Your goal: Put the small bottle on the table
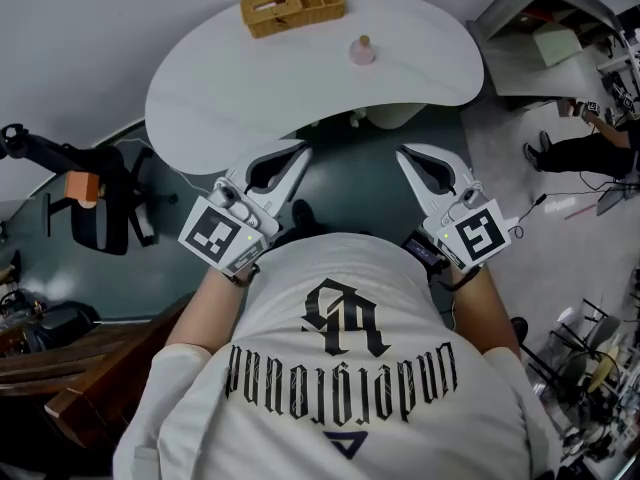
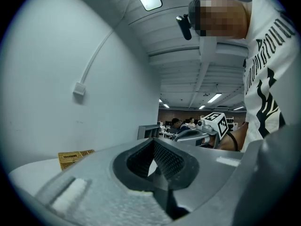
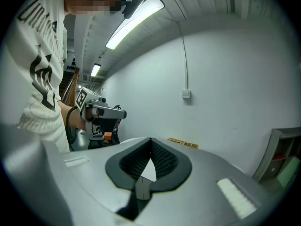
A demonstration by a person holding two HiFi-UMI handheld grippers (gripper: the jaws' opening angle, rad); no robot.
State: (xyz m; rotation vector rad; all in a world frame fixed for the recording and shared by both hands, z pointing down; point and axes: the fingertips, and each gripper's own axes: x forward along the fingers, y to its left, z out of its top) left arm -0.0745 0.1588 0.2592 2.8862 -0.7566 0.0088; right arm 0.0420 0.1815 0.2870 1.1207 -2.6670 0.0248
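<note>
A small pink bottle (image 1: 362, 50) with a pale cap stands upright on the white curved table (image 1: 250, 98), right of its middle. Neither gripper touches it. Both are held close to the person's chest, below the table's near edge, pointing toward the table. My left gripper (image 1: 300, 152) (image 2: 154, 141) is shut, its jaws meeting at the tips with nothing between them. My right gripper (image 1: 404, 154) (image 3: 150, 139) is also shut and empty. The bottle does not show in either gripper view.
A wicker basket (image 1: 292, 7) (image 2: 75, 158) (image 3: 184, 144) sits at the table's far edge. A black office chair (image 1: 100, 208) stands to the left, grey shelving (image 1: 545, 23) to the far right, and a person (image 1: 590, 148) sits beyond it. Wooden furniture (image 1: 60, 368) is at lower left.
</note>
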